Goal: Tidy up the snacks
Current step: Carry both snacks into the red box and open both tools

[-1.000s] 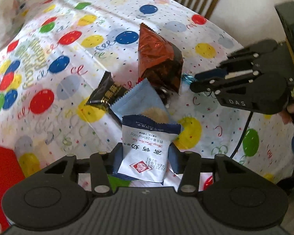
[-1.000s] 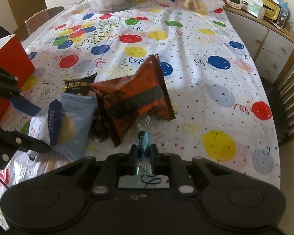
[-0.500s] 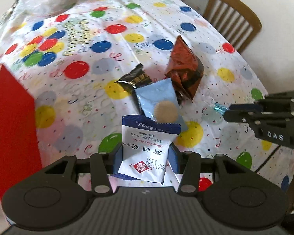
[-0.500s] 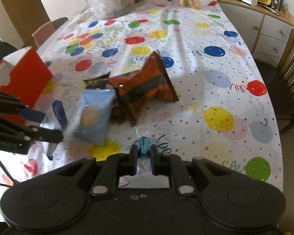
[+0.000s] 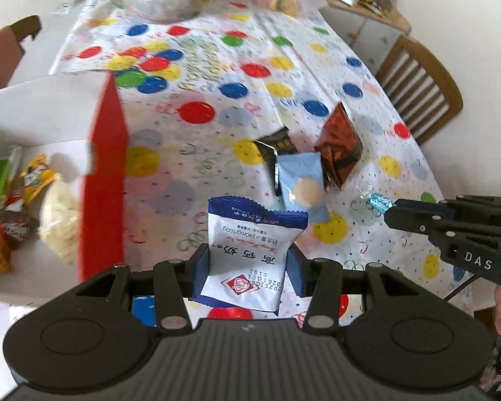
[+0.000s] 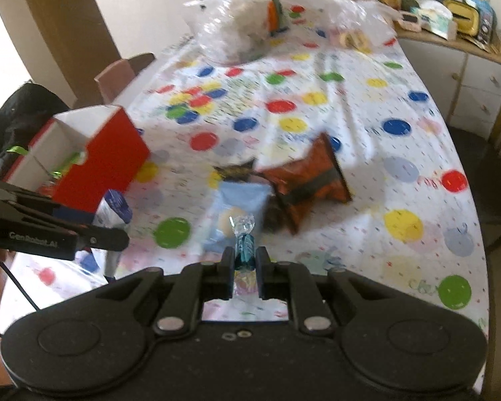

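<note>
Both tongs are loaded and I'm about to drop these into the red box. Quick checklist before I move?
1. Left tongs shut on the white-and-blue packet: ok.
2. Right tongs shut on the blue candy: ok; grip is narrow, on its middle.
3. Red box open at the top: ok.
4. Room in the box: ok; snacks lie inside, white floor still shows.
5. Left tongs over the opening: not ok; the packet is right of the red wall.
6. Snacks left on the tablecloth: light blue packet, black packet, orange bag.
</note>
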